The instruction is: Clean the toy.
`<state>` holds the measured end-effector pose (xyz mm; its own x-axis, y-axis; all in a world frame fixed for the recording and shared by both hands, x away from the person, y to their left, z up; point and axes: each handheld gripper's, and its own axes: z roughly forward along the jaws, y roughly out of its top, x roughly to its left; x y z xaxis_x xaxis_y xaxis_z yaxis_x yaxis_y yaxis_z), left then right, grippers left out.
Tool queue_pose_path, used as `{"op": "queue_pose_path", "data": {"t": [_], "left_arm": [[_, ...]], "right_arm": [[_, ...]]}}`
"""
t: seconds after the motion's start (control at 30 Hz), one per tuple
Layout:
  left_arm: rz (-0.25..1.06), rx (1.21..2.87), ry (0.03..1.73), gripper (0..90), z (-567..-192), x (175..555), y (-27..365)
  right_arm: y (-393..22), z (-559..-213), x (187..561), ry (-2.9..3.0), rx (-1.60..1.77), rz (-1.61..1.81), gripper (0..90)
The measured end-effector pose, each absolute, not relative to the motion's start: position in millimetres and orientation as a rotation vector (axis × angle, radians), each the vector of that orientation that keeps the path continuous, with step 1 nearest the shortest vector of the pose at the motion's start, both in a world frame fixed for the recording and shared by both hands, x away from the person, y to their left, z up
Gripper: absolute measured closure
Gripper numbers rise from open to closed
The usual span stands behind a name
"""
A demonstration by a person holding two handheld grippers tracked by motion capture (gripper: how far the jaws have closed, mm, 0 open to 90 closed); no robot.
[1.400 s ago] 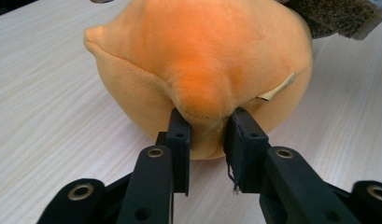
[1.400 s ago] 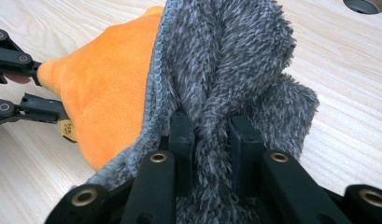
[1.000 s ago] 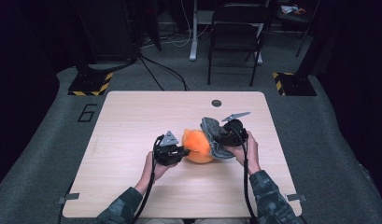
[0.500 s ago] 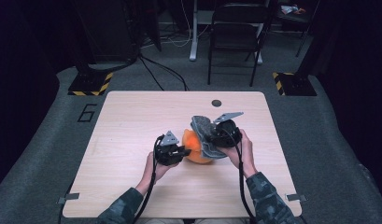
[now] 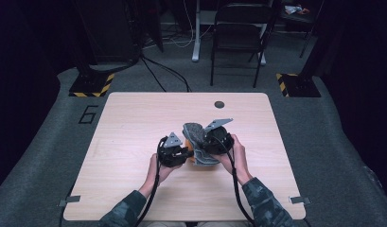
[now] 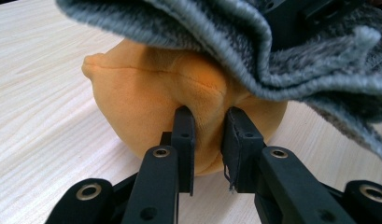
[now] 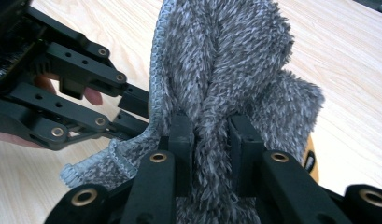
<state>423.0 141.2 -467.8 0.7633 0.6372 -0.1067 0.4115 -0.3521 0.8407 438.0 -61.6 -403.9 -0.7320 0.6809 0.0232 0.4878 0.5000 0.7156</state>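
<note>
Orange plush toy and grey fleece cloth, each pinched by 1 of the 2 grippers, near the middle of the table.

The orange plush toy (image 6: 179,98) sits on the light wooden table (image 5: 134,118), slightly toward the person's side of its centre, and the grey fleece cloth (image 7: 226,60) drapes over its top and far side. The left gripper (image 6: 209,140) pinches a fold of the toy's orange fabric between its 2 black jaws, which stand nearly together on it. The right gripper (image 7: 211,140) has its jaws pressed together on a bunched ridge of the cloth, holding it raised above the toy. From the high view the 2 grippers sit just beside each other, the left gripper (image 5: 174,150) on the toy's left, the right gripper (image 5: 215,139) over the cloth (image 5: 197,137). A small dark round spot (image 5: 219,104) lies on the table, well apart toward the far edge.
</note>
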Motion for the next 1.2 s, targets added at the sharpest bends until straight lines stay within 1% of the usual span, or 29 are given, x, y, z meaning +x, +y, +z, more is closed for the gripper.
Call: {"op": "queue_pose_path", "data": {"t": [0.77, 1.2], "left_arm": [[0.273, 1.996, 0.782, 74.9, -469.3, 424.2, 144.7], [0.272, 1.993, 0.782, 74.7, -470.1, 424.2, 144.8]], "right_arm": [[-99.6, -415.4, 454.5, 2.478, 1.146, 1.024, 73.7], [-126.4, -436.5, 470.8, 2.429, 1.313, 0.96, 73.6]]}}
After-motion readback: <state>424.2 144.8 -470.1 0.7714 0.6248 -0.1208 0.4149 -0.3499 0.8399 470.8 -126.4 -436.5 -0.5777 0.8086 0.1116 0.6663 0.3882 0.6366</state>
